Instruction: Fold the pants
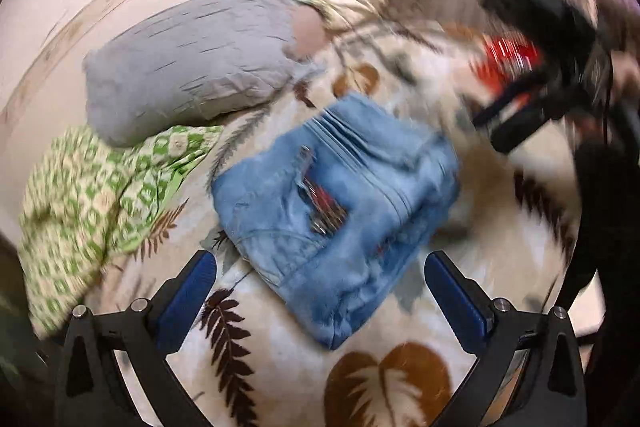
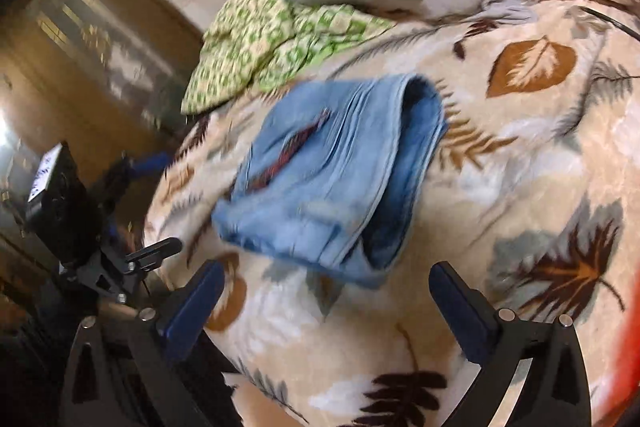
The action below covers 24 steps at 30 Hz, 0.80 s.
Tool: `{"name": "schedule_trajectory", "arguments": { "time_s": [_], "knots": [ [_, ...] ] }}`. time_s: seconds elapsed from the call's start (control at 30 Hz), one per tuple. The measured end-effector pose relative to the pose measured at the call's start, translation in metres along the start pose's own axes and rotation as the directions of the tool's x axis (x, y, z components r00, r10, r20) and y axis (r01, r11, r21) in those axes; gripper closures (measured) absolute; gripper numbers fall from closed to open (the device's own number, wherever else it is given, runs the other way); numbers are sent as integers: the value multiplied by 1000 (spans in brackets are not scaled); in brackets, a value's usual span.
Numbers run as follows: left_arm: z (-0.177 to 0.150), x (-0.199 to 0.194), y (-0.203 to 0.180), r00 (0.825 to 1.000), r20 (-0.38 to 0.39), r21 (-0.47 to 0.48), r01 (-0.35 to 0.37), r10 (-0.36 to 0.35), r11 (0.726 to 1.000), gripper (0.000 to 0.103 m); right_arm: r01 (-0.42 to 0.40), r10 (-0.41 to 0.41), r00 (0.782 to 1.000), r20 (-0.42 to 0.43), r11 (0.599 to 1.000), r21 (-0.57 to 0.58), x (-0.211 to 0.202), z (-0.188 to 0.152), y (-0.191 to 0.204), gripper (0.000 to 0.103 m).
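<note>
Folded pants [image 1: 336,199] of light-blue denim lie as a compact, layered bundle at the centre of the left wrist view, on a leaf-patterned blanket [image 1: 384,383] covering the bed. The left gripper [image 1: 320,291] hovers at 6 o'clock of the bundle, jaws spread wide and holding nothing; the right gripper [image 2: 326,303] likewise hangs at 6 o'clock of the pants in its own view, jaws released and empty. Denim of this kind is judged moderately heavy, soft and non-fragile, with friction enough to keep its stacked layers; the thick folded edge nearest the right gripper appears the firmest place to take hold, pinching all layers together. A green patterned cloth [image 1: 92,203] lies at 9 o'clock and a grey pillow [image 1: 188,63] at 11 o'clock, both near but apart from the pants. Open blanket remains toward 3 and 6 o'clock. Motion blur obscures finer seams.
</note>
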<state>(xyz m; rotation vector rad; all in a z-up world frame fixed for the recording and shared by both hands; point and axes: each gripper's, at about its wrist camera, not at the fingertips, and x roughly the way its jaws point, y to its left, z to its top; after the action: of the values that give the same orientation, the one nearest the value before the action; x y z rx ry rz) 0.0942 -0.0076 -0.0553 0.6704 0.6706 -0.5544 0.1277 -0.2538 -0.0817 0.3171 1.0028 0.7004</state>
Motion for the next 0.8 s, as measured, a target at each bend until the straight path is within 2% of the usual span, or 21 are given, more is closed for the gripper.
{"name": "schedule_trajectory", "arguments": {
  "time_s": [0.03,0.13,0.27,0.33,0.37,0.4,0.43,0.47,0.5,0.53,0.6,0.73,0.8],
  "knots": [
    [-2,4,-6,1000,-15,51,-26,27,998,0,4,-4,1000,-2,1000,-30,0,-6,1,1],
    [-9,13,-14,997,-38,158,-67,73,985,0,72,-73,997,-1,985,-157,15,-12,14,14],
    [-12,24,-16,997,-36,188,-66,74,980,0,80,-81,997,1,975,-206,32,-12,16,27],
    [-10,27,-15,996,-27,194,-76,82,978,0,77,-76,997,16,974,-215,36,-8,17,38],
    [-8,28,-15,997,-20,192,-73,79,979,1,92,-89,996,23,972,-217,39,-4,17,47],
    [-8,28,-15,997,-16,193,-70,74,979,16,96,-91,995,31,970,-224,39,-2,20,52],
    [-6,32,-13,998,-40,194,-46,55,980,36,95,-87,995,44,966,-240,38,0,24,56],
    [-5,37,-10,997,-71,187,-22,35,982,92,103,-90,994,62,962,-255,35,0,28,59],
    [-5,41,-7,993,-119,153,32,-13,988,89,106,-89,993,76,958,-265,30,0,32,61],
    [-5,41,-6,993,-118,147,47,-30,988,89,107,-85,992,91,956,-274,27,1,36,62],
    [-4,41,-7,991,-124,147,59,-41,987,89,119,-85,989,120,946,-302,20,2,43,64],
    [2,36,-2,990,-126,113,72,-57,991,89,124,-89,988,125,941,-315,20,9,49,70],
    [5,33,1,991,-116,104,76,-64,992,89,103,-59,987,146,945,-310,13,16,51,85]
  ]
}}
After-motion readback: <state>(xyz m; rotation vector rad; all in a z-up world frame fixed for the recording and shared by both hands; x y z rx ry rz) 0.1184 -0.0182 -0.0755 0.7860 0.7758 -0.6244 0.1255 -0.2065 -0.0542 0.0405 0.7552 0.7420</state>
